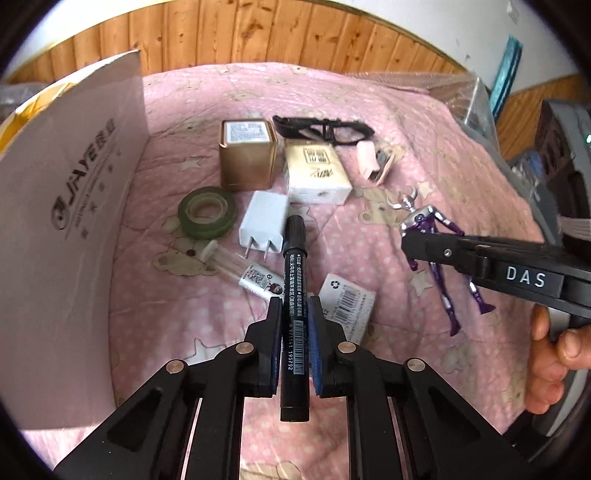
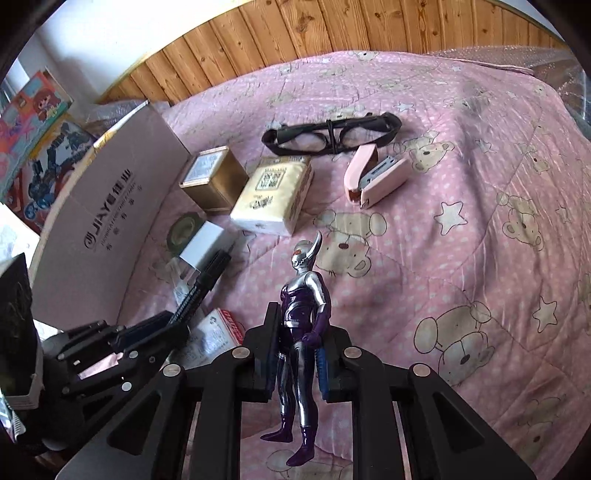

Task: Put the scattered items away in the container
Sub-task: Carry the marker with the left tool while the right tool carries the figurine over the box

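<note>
My left gripper [image 1: 295, 303] is shut on a black marker [image 1: 293, 258], which sticks out forward over the pink quilt; the right wrist view shows the same gripper [image 2: 168, 321] and marker [image 2: 207, 275] at lower left. My right gripper [image 2: 300, 314] is shut on a silver and purple toy figure [image 2: 303, 291] at its waist, legs hanging below. From the left wrist view that gripper [image 1: 408, 242] comes in from the right with the figure [image 1: 424, 218] in it. The white cardboard box [image 1: 66, 206] stands at the left edge of the bed, its wall [image 2: 103, 229] beside the items.
On the quilt lie a gold tin [image 1: 247, 158], a tissue pack [image 1: 316, 173], a green tape roll [image 1: 207, 212], a white charger [image 1: 264, 221], black glasses [image 1: 321, 129], a pink stapler [image 2: 373, 177], a clear tube [image 1: 236, 269] and a barcoded packet [image 1: 347, 299]. A wooden headboard [image 1: 258, 33] is behind.
</note>
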`<state>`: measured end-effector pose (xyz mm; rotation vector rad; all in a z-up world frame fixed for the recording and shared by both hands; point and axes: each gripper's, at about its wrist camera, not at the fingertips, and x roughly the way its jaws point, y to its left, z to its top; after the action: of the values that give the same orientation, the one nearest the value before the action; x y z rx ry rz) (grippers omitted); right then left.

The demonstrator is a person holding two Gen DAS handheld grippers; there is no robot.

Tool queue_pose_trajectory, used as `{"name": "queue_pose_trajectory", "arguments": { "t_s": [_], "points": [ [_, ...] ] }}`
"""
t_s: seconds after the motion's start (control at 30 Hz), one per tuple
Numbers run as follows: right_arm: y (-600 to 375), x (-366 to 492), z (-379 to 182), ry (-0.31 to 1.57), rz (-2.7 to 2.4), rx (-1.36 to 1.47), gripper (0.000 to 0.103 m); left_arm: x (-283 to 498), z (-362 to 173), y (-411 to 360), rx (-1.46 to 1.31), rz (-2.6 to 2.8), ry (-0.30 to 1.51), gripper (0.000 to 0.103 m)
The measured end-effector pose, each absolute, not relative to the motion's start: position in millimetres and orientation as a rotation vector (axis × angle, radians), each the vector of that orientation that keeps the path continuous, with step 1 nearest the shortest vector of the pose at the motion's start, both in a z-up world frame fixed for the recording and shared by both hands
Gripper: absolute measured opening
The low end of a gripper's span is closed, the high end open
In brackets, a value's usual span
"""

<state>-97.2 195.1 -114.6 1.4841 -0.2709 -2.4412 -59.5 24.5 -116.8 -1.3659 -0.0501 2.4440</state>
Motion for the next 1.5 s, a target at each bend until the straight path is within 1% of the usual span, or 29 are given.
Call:
{"name": "queue_pose_trajectory", "arguments": {
  "t_s": [0.17,0.67,0.8,1.13,1.5],
  "points": [
    [195.6,-86.3,-107.2,-0.352,-2.405,1.46,0.018,-50.6,-98.0,25.0,-1.323,2.478,-0.053,0.013],
    [180.7,-70.3,-90.8,-0.428,-2.315,1.373,0.018,-10.5,-49.2,0.1,-1.235,2.607,-0.099,0.013],
    [172.3,-61.0,-79.7,-0.402,-2.304,1.339,0.018,-0.4,-40.4,-6.7,-1.214,2.622,-0.127,0.013],
    [136.4,-20.0,-58.7,-0.264,-2.246,1.28,0.018,22.5,-15.7,-27.1,-1.151,2.66,-0.195,0.013],
    [111.3,1.1,-36.1,-0.171,-2.234,1.262,0.018,27.8,0.9,-65.5,-1.142,2.703,-0.322,0.013]
  ]
}}
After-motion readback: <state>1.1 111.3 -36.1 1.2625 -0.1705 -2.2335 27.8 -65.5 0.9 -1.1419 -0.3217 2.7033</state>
